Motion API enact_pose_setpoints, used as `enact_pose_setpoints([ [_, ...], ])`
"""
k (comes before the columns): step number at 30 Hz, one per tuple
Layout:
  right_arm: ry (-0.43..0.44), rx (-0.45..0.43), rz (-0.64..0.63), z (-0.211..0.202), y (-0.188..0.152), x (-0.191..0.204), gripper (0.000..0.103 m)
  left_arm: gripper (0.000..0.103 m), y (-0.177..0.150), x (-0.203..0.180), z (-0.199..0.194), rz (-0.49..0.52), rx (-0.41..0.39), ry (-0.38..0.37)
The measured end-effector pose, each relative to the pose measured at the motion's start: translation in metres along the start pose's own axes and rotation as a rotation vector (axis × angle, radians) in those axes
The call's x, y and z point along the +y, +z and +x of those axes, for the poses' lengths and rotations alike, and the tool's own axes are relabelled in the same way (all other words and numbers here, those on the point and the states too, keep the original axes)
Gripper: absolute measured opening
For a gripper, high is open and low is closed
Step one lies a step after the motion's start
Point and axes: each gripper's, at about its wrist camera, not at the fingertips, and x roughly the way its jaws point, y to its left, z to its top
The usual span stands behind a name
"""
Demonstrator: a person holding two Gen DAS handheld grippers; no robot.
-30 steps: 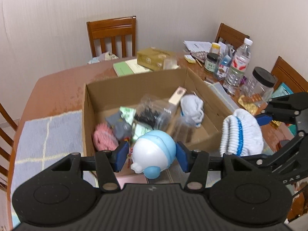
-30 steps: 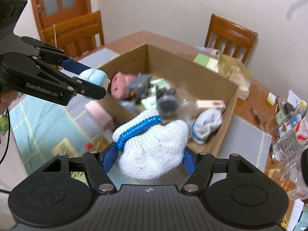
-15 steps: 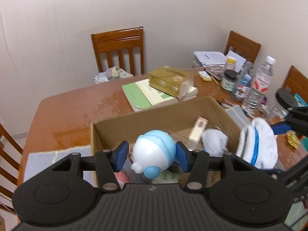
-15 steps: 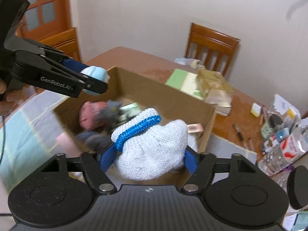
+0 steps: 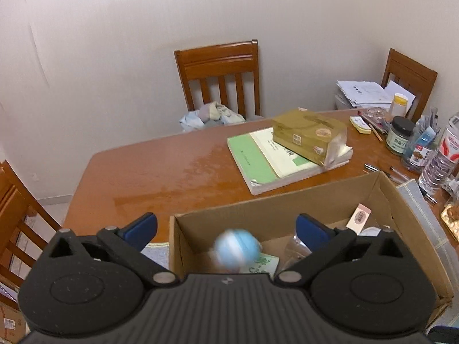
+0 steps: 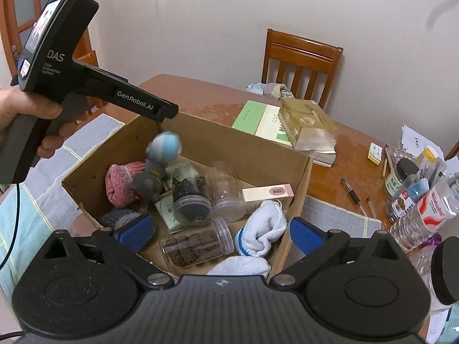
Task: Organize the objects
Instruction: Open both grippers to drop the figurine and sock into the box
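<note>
Spreading wide apart, the left gripper is holding nothing, and the blue and white toy is blurring in mid-air just below and between its jaws, over the near-left part of the cardboard box; in the right wrist view that toy is hanging above the pink knit bundle and grey figure inside. Standing equally open and empty over the box's near-right corner, the right gripper is showing a white glove lying directly under it at the near wall, beside a rolled white sock. Judging from this, both drops are finishing, and whatever comes next is lying outside the box: bottles and jars are sitting nearer the right gripper
</note>
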Motion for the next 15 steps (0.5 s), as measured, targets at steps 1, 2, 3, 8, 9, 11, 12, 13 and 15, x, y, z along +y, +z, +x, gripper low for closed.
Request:
enact_pose_setpoints([
  [1,0.003,0.0,0.003,-0.001,-0.001,-0.001,0.103,0.102,0.0,0.001,0.0,-0.008,0.005,-0.005],
  [2,0.006,0.0,0.004,-0.001,-0.001,-0.001,0.103,0.102,-0.001,0.001,-0.002,-0.014,0.007,-0.004],
  [3,0.008,0.0,0.005,-0.002,-0.002,-0.001,0.103,0.102,-0.002,0.001,-0.003,-0.011,0.009,-0.003],
  [8,0.026,-0.01,0.0,-0.008,-0.004,0.002,0.103,0.102,-0.009,-0.002,-0.019,0.009,0.005,0.011],
  [9,0.031,-0.012,-0.003,-0.009,-0.005,0.003,0.103,0.102,-0.01,-0.002,-0.022,0.007,0.004,0.014],
  [11,0.041,-0.014,-0.008,-0.011,-0.008,0.005,0.103,0.102,-0.014,-0.001,-0.031,-0.002,0.004,0.021],
  [12,0.048,-0.014,-0.011,-0.012,-0.01,0.007,0.103,0.102,-0.015,-0.001,-0.035,-0.006,0.005,0.025],
  [13,0.054,-0.016,-0.014,-0.013,-0.012,0.008,0.103,0.102,-0.018,0.0,-0.04,-0.01,0.006,0.029],
  [15,0.07,-0.019,-0.019,-0.016,-0.017,0.012,0.103,0.102,-0.025,0.002,-0.052,-0.019,0.009,0.04],
])
